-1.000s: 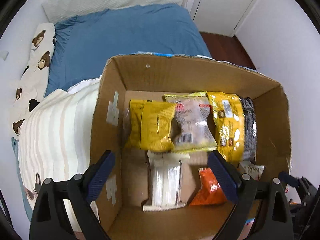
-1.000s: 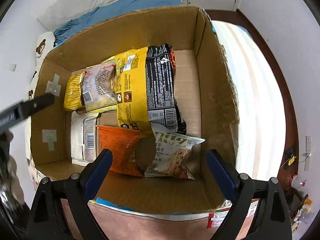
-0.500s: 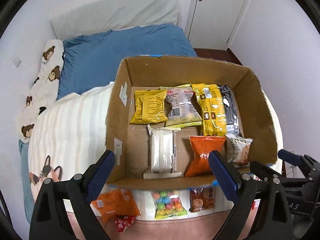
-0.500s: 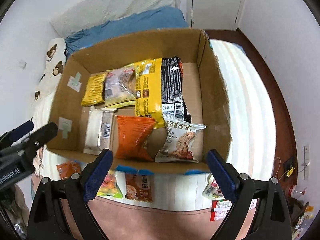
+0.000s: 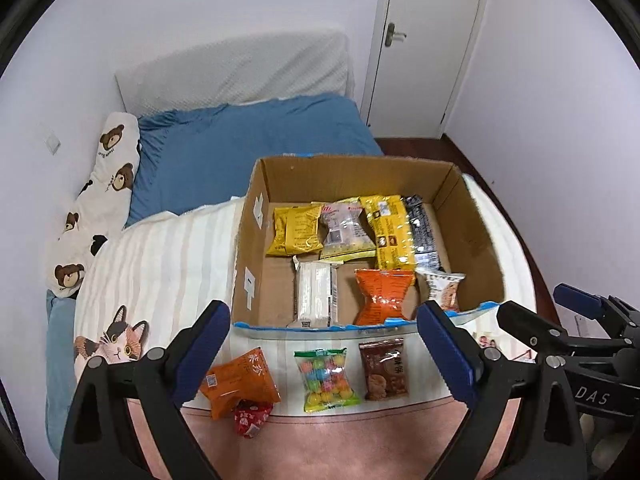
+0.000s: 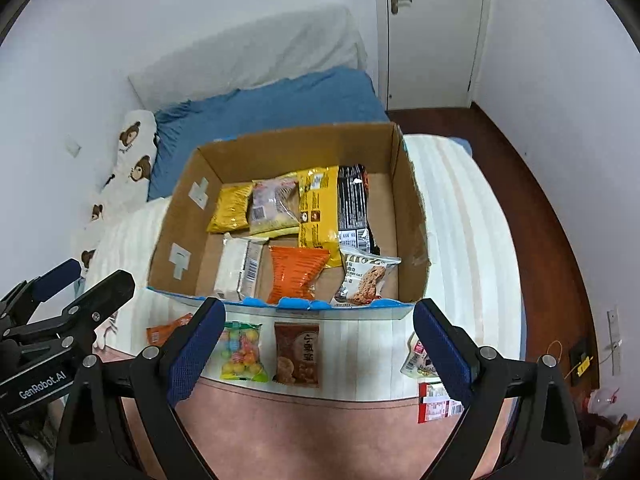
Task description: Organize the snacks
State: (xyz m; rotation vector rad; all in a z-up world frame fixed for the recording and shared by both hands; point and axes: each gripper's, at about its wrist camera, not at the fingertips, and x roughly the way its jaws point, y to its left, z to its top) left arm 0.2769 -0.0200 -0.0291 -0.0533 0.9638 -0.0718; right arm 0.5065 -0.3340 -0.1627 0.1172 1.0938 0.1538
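- A bed (image 5: 160,264) with a striped cream cover is seen, and the cardboard box (image 5: 472,220) is set on it, open at the top, its near rim edged in blue.
- Inside the box, along the far wall, four packs are lined up: a yellow pack (image 5: 296,230), a clear pack (image 5: 344,228), a long yellow pack (image 5: 390,232) and a black pack (image 5: 422,228), each touching the next.
- Nearer the box's front wall, a white pack (image 5: 316,294), an orange pack (image 5: 382,292) and an oat cookie pack (image 6: 362,280) are laid side by side; bare cardboard floor is left along the box's right wall.
- Outside the box, just before its front wall, a candy bag (image 5: 326,380) and a brown cookie pack (image 5: 384,368) are laid flat, with an orange sachet (image 5: 236,382) off to their left, overlapping a small red pack (image 5: 250,420).
- The left gripper (image 5: 324,354) is held wide open and empty before the box's front wall, with the candy bag and brown pack framed between its blue pads (image 5: 202,346).
- The right gripper (image 6: 318,354) is likewise spread wide with nothing held, before the box's front, the same two packs lying between its fingers (image 6: 440,350).
- To the right of the box's front corner, near the bed's edge, a white-green pack (image 6: 416,362) and a red-white pack (image 6: 438,402) are partly hidden behind the right gripper's finger.
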